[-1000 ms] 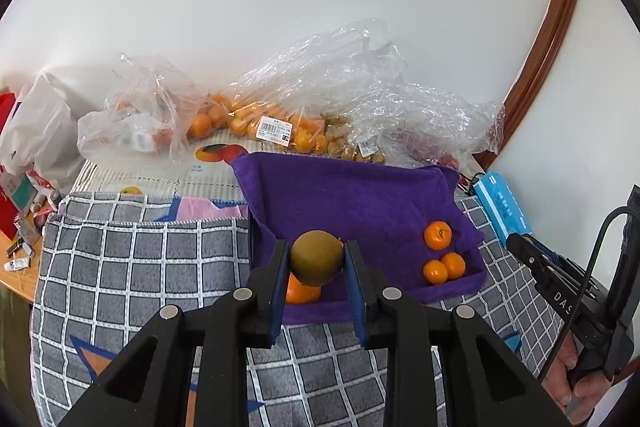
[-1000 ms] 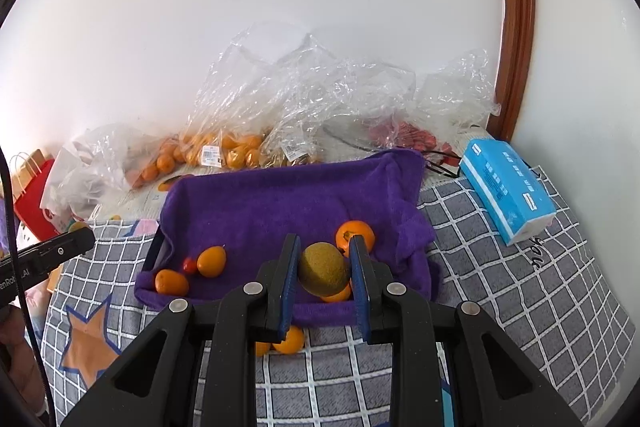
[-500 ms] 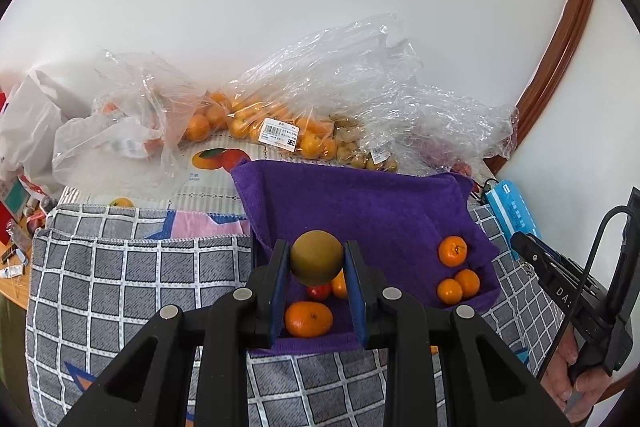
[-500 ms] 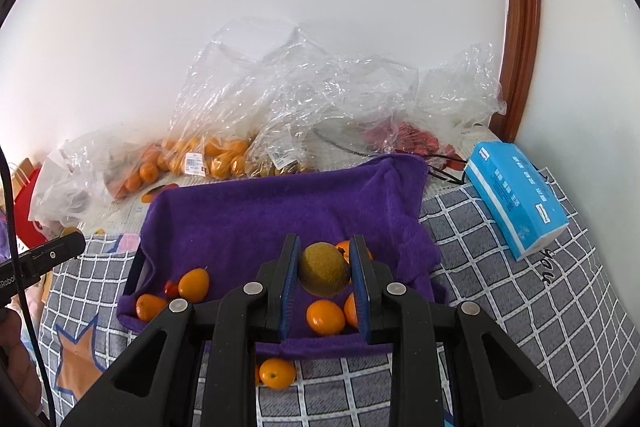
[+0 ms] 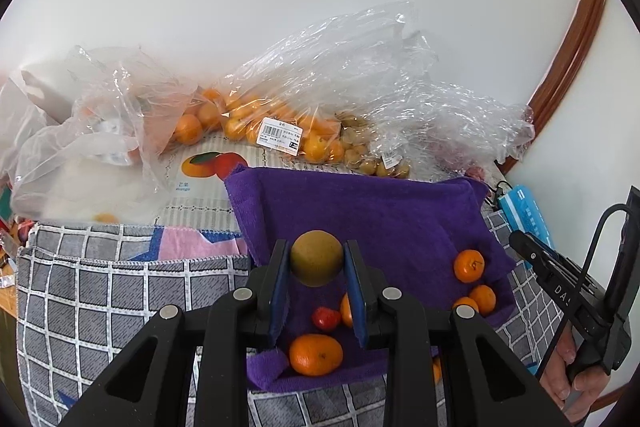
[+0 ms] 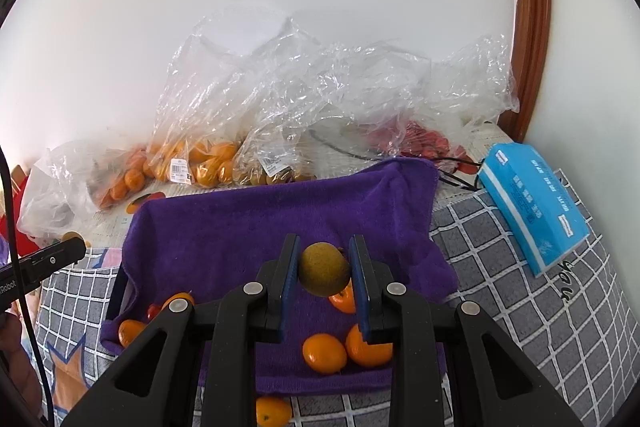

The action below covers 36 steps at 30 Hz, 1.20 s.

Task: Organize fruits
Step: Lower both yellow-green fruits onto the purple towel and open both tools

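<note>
My left gripper (image 5: 317, 261) is shut on a round brown-green fruit (image 5: 316, 255), held above the near left part of a purple towel-lined tray (image 5: 360, 211). My right gripper (image 6: 324, 267) is shut on a similar brown-green fruit (image 6: 325, 269) over the tray's (image 6: 248, 219) near right part. Under the left gripper lie an orange (image 5: 316, 354) and a small red fruit (image 5: 326, 318). Other oranges (image 5: 469, 265) sit at the tray's right side. Two oranges (image 6: 324, 353) lie below the right gripper, and one orange (image 6: 273, 411) rests outside the tray on the checked cloth.
Clear plastic bags of oranges (image 5: 256, 123) and small yellow fruits (image 6: 272, 175) line the wall behind the tray. A blue tissue pack (image 6: 534, 203) lies on the grey checked cloth (image 6: 560, 315) at the right. The other gripper's body and a hand (image 5: 576, 383) show at the right edge.
Both grippers have moved forward over the tray with their fruits still held. More oranges in the tray now show beneath the fingers.
</note>
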Motion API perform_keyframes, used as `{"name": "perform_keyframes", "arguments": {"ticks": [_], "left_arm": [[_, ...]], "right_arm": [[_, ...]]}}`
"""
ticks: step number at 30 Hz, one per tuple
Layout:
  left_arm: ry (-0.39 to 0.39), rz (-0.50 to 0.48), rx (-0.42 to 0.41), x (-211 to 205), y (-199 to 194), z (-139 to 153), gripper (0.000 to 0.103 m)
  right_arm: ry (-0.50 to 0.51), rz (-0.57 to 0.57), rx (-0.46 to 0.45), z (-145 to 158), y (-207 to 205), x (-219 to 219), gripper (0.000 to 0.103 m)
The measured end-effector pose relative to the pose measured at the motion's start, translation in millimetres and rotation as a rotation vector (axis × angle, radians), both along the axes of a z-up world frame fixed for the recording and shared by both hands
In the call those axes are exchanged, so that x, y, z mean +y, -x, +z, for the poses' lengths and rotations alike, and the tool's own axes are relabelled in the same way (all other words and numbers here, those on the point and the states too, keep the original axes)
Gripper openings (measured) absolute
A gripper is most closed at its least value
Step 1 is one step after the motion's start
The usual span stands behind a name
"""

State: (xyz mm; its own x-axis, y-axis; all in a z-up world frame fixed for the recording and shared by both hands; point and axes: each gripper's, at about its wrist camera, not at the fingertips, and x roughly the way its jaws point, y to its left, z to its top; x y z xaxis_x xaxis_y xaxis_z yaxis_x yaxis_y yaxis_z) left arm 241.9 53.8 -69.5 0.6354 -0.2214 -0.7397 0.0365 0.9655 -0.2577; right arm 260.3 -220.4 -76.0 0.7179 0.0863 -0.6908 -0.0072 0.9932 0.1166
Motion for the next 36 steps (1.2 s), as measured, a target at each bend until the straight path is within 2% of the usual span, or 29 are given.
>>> {"name": "perform_keyframes", "arguments": {"ticks": [14,26,36], "left_arm": [[0.023,0.049,0.048,19,-26,-24,0.025],[0.021,0.002,0.107,0,-42,-47,0.025],[0.017,-0.016,0.163,-8,-49,-71,0.026]], "right_arm": [[-0.029,0.027,0.054,-25,-18,9,0.025],[-0.042,0.133,0.162,-68,-20,34,0.025],[0.0,0.172,0.198,-84,-18,46,0.025]]}}
